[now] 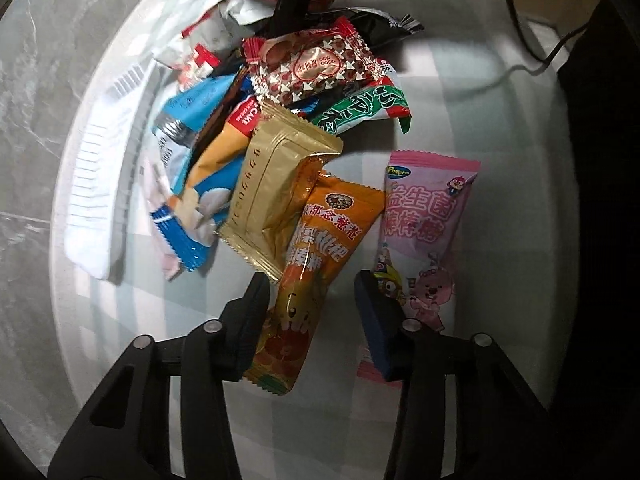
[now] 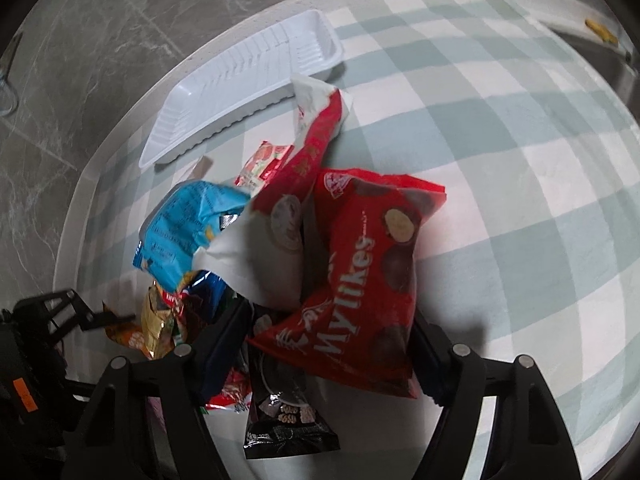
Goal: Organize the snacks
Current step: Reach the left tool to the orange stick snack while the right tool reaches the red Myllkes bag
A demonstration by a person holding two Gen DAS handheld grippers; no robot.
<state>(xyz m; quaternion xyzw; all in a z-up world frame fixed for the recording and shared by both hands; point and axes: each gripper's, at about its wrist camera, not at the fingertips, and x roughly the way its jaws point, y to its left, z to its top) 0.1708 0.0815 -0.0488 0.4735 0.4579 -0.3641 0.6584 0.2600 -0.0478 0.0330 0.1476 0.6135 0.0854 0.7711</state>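
Note:
A heap of snack packets lies on a checked cloth (image 1: 460, 92). My left gripper (image 1: 314, 304) points down over an orange packet (image 1: 320, 248) that lies between its fingers; the left finger touches the packet's edge and the blue right pad (image 1: 372, 312) stands apart from it, so the gripper is open. A pink packet (image 1: 424, 216) lies just right of it and a gold packet (image 1: 280, 184) to the upper left. My right gripper (image 2: 328, 332) is shut on a red Mylikes bag (image 2: 360, 264), which spans its jaws. A black packet (image 2: 284, 412) lies under that bag.
A white ribbed plastic tray (image 2: 240, 92) sits near the rounded table edge beyond the heap. A blue packet (image 2: 184, 224) and a white-and-red bag (image 2: 272, 248) lean against the red bag. Grey marble floor (image 2: 80, 60) lies past the edge. A dark cable (image 1: 520, 20) runs at the far side.

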